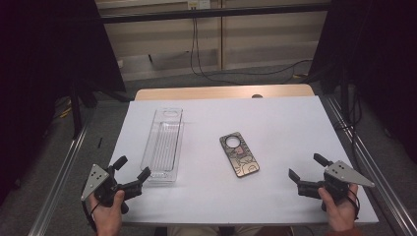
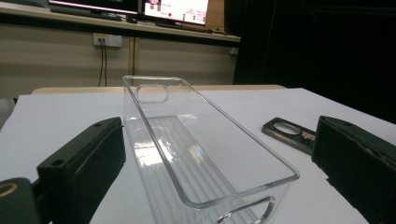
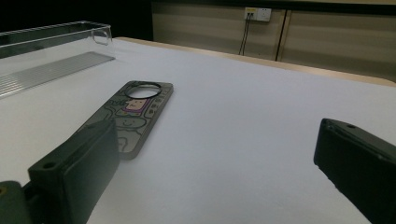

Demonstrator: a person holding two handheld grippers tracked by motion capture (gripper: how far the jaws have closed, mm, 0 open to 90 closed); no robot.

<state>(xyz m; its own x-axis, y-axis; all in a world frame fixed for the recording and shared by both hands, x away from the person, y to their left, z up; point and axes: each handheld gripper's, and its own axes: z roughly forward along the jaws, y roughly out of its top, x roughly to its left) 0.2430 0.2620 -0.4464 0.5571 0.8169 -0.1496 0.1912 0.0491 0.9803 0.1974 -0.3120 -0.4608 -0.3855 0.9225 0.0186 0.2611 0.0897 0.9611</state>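
Phone case [image 1: 239, 154] flat mid-desk [image 1: 285, 118], just right of clear tray [image 1: 163, 145] | left tongs [image 1: 132, 172] agape, empty, at tray's near end | right tongs [image 1: 306, 168] agape, empty, near case | step: likely pre-grasp | next: right tongs must close on case's thin edge.
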